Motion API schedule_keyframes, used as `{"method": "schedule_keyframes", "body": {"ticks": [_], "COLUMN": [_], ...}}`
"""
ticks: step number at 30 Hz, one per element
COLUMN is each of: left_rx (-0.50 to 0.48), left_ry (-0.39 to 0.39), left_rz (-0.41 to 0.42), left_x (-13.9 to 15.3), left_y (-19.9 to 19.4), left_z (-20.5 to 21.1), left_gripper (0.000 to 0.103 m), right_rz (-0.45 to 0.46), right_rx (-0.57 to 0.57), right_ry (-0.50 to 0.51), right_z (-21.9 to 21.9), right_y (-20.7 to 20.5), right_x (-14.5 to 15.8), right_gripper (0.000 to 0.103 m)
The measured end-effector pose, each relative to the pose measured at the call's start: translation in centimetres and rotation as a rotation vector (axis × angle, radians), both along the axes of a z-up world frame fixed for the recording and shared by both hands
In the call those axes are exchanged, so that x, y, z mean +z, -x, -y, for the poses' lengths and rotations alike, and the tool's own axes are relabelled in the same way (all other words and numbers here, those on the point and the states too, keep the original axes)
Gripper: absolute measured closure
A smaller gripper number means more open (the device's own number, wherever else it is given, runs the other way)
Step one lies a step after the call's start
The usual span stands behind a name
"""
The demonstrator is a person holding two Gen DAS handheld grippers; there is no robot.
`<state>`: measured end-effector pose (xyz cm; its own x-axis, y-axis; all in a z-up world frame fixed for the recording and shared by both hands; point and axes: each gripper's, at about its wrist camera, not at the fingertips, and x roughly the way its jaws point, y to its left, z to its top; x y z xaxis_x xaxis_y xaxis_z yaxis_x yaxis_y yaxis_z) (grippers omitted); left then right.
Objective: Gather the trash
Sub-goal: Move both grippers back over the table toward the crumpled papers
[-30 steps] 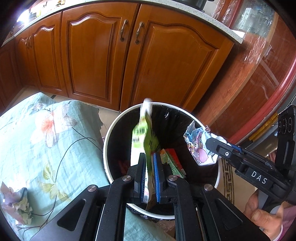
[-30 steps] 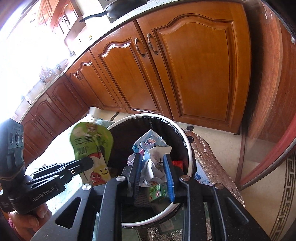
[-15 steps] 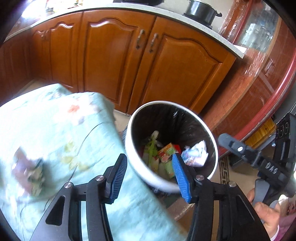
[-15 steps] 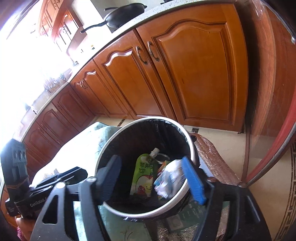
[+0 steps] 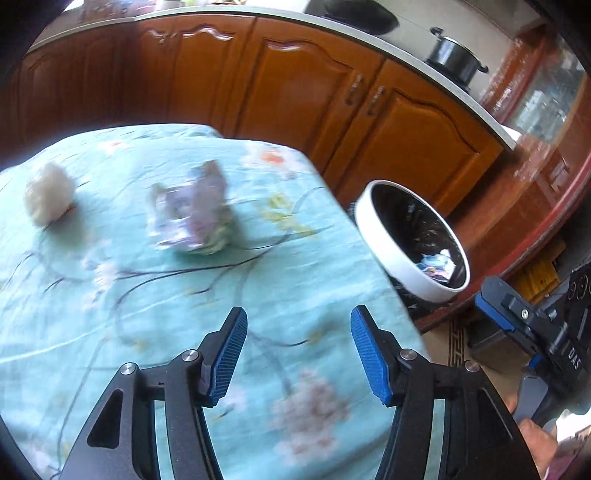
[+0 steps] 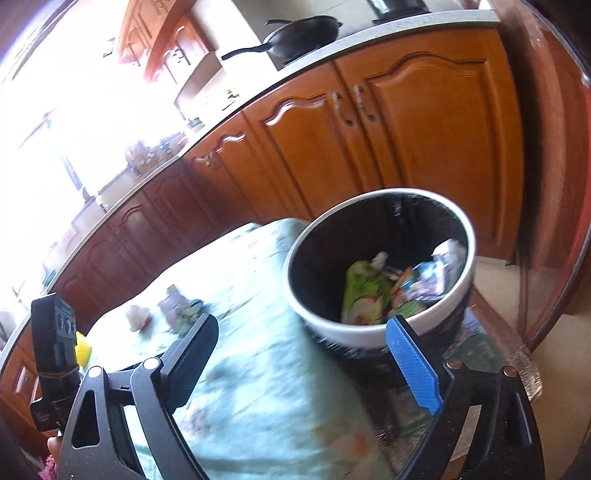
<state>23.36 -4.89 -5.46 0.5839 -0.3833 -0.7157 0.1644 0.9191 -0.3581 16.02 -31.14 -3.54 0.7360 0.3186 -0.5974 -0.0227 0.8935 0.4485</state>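
Both handheld grippers hang with jaws spread wide and nothing between them, above a worktop draped in a pale turquoise floral cloth [image 5: 207,295]. The left gripper [image 5: 297,354] points across the cloth, its blue ribbed pads facing each other over bare fabric. The right gripper [image 6: 306,363] sits at the worktop's right edge, one blue pad just in front of a round white-rimmed trash bin with a black liner [image 6: 332,334].

The bin stands on the floor just beside the worktop's right side, in front of brown wooden cabinet doors [image 6: 424,129]. Inside it, in the right wrist view, lie a green drink pouch with a white spout [image 6: 364,291], a small orange-and-green carton [image 6: 404,291] and a crumpled pale blue printed wrapper [image 6: 441,269]; the pouch leans against the near-left wall of the liner, the wrapper to the right.

Two pieces of trash lie on the cloth, at its far side, well apart from the bin: a crumpled lilac-and-white printed wrapper [image 5: 194,218], blurred by motion, and to its left a white wad of tissue [image 5: 48,194].

A black frying pan [image 6: 299,35] and a black lidded pot [image 5: 456,61] stand on the grey kitchen counter [image 5: 388,40] above the cabinets.
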Motion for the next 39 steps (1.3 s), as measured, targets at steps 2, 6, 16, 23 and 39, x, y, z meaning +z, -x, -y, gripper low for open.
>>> {"method": "schedule_keyframes", "body": {"ticks": [2,6,16,23,39], "left_rx": [0.037,0.110,0.223,0.255,0.325], "left_ry": [0.005,0.016,0.002,-0.040,-0.121], "left_rz": [-0.004,-0.013,-0.008,0.006,0.013], "left_x": [0.0,0.2,0.7,1.0,1.5], "left_y": [0.7,2.6,5.7,6.4,4.2], "left_z": [-1.9,-5.8,-12.2,-13.3,-15.8], "left_gripper": [0.045,0.045,0.043,0.043,0.032], "right_rz": [-0.008,-0.029,-0.063,-0.064,-0.060], "right_rx": [0.032,0.079,0.177,0.220,0.269], "right_ry": [-0.006,-0.009,0.022,0.030,0.045], "right_z": [-1.5,-4.3,-9.9,-12.3,-16.0], "right_y": [0.1,0.2,0.3,-0.3,-3.2], "right_x": [-0.2,-0.9,-2.0,-1.9,-2.2], "right_gripper": [0.009,0.009,0.006,0.006,0.006]}}
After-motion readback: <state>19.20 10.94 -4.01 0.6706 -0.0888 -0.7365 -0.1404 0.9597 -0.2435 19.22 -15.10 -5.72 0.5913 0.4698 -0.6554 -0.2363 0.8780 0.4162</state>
